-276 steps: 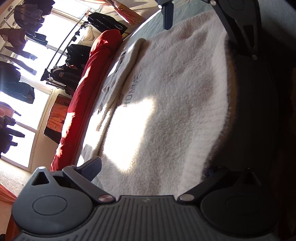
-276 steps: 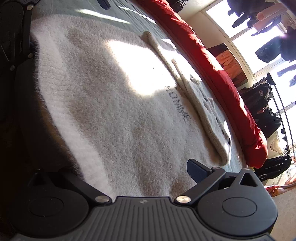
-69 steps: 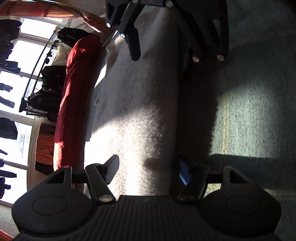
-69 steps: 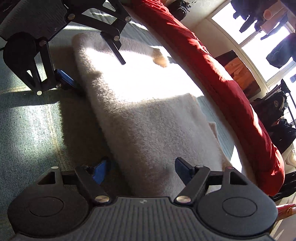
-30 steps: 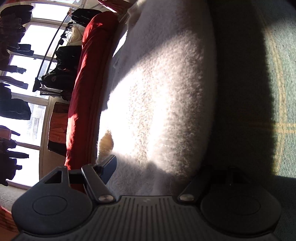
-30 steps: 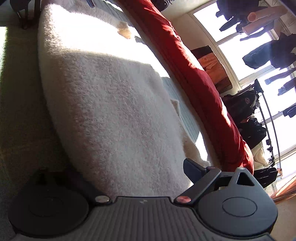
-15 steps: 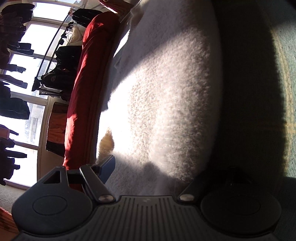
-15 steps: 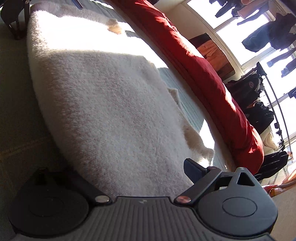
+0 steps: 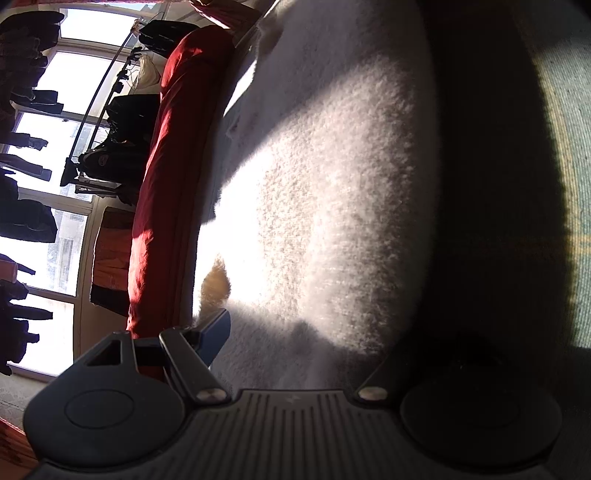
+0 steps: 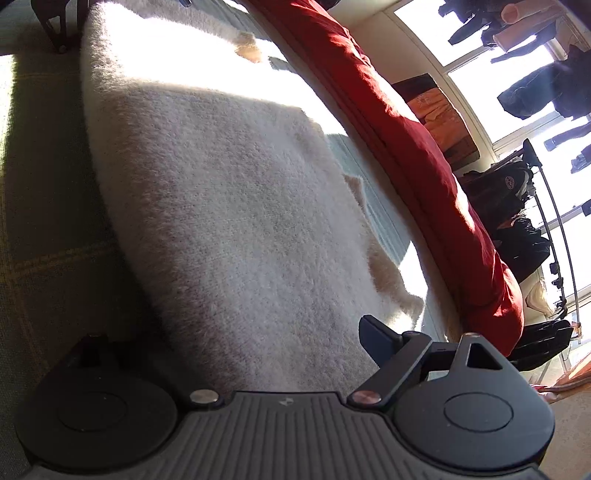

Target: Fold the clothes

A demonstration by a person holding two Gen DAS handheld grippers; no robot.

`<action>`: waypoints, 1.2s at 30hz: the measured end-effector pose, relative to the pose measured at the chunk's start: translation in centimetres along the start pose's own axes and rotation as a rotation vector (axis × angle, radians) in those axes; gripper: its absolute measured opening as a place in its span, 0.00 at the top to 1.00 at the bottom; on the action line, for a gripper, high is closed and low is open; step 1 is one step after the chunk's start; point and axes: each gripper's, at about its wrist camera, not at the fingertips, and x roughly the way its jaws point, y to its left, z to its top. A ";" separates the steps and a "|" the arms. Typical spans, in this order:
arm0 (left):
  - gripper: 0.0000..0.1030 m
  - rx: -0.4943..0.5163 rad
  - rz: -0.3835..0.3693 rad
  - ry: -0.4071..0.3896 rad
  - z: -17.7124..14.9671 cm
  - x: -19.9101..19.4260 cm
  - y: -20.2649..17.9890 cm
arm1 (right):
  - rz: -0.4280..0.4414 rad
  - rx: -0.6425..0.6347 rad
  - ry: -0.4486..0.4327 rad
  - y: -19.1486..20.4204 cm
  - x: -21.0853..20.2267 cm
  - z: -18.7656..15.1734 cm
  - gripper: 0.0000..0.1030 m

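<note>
On the green bed cover (image 10: 44, 206), the fluffy white sweater (image 10: 229, 206) stretches lengthwise between both wide-open hand-held grippers: left (image 9: 306, 343), right (image 10: 236, 354).

We get two wrist fisheyes, both very low and close over the sweater (image 9: 332, 192) on the bed cover (image 9: 569, 155). Left view looks along its length with the red duvet (image 9: 173, 177) and window (image 9: 55, 122) on the left side of the picture. Right view looks the opposite way, same sweater (image 10: 229, 206), duvet (image 10: 399, 140) and window (image 10: 517, 74) on its right; the left gripper (image 10: 62, 26) shows top left.
</note>
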 end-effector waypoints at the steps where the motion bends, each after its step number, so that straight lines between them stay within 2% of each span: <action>1: 0.27 0.000 -0.002 0.000 0.1 0.0 0.1 | -0.004 -0.025 0.004 0.0 -0.1 -0.3 0.14; 5: 0.27 0.002 -0.010 -0.001 0.8 0.6 0.2 | -0.019 -0.081 -0.001 0.1 -0.3 -0.6 0.19; 9: 0.27 0.039 0.003 -0.010 1.4 1.2 -0.5 | -0.039 -0.126 -0.018 1.3 0.4 0.9 0.22; 10: 0.29 0.032 -0.001 -0.011 1.3 1.2 -0.4 | -0.037 -0.138 -0.019 1.6 0.5 1.1 0.26; 13: 0.54 -0.006 -0.047 -0.008 0.7 0.8 -0.1 | -0.013 -0.147 -0.016 1.6 0.4 1.1 0.40; 14: 0.59 -0.004 -0.049 -0.008 0.6 0.7 -0.3 | -0.007 -0.144 -0.012 1.6 0.4 1.0 0.46; 16: 0.66 0.005 -0.043 -0.009 0.7 0.6 -0.7 | -0.008 -0.142 -0.012 1.6 0.2 0.8 0.52; 18: 0.71 -0.011 -0.045 -0.003 0.9 0.7 -0.6 | -0.009 -0.143 -0.008 1.7 0.1 1.0 0.61; 20: 0.82 -0.035 -0.045 -0.002 1.0 0.5 -0.2 | -0.009 -0.134 -0.008 1.5 -0.1 1.3 0.75; 26: 0.86 -0.065 -0.018 -0.014 1.1 -0.9 1.3 | 0.014 -0.079 -0.009 -0.2 -1.2 1.9 0.81; 32: 0.87 -0.080 -0.009 -0.023 1.2 -2.8 1.8 | 0.034 -0.067 -0.009 -0.9 -2.9 2.1 0.82; 36: 0.87 -0.080 -0.025 -0.026 1.2 -5.1 1.4 | 0.074 -0.069 -0.003 -0.1 -5.4 1.9 0.82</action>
